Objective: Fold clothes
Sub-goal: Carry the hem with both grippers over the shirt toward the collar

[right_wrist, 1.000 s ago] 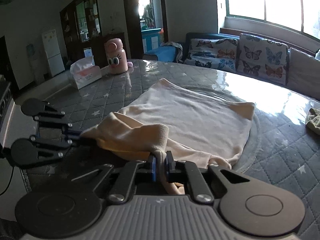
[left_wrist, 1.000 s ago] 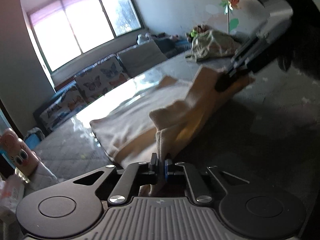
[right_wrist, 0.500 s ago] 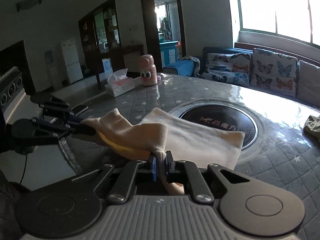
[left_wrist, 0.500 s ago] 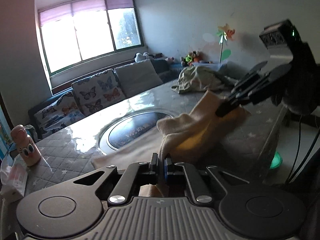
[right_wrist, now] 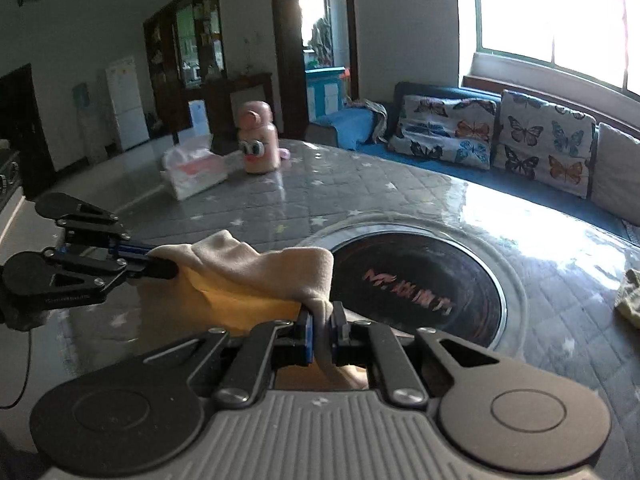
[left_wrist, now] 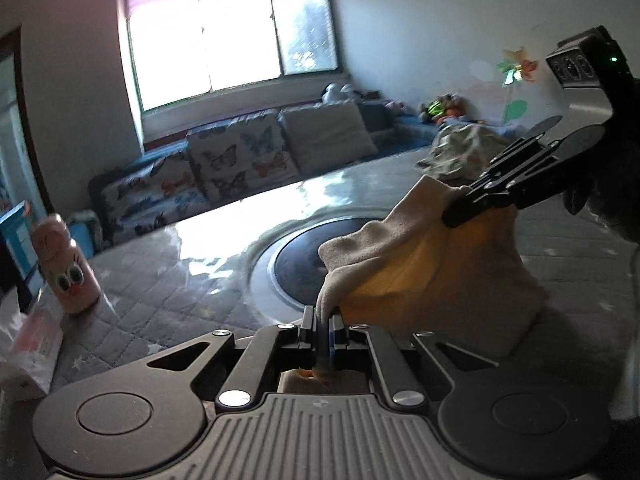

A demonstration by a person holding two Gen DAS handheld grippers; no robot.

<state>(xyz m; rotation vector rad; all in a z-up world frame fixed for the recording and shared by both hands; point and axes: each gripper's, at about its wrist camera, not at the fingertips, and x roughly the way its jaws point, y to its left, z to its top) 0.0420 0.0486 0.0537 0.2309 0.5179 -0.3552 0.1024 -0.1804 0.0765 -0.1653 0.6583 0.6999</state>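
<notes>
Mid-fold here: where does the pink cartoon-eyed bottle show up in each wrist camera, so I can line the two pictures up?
Left wrist view: the pink bottle stands at the far left edge, on the quilted table, beside the tissue pack.
Right wrist view: the pink bottle stands upper centre-left, at the table's far side, right of the tissue pack.
Shared landmark: the dark round inset in the table, behind the held cloth.

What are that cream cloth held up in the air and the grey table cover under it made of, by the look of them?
The cream garment looks like soft, matte fleece or brushed knit: it drapes in thick, rounded folds, and light glows orange through it. The grey table cover looks like quilted fabric with stitched diamonds and small stars. It appears to lie under a clear glossy sheet, perhaps plastic or glass, since window glare mirrors off it.
</notes>
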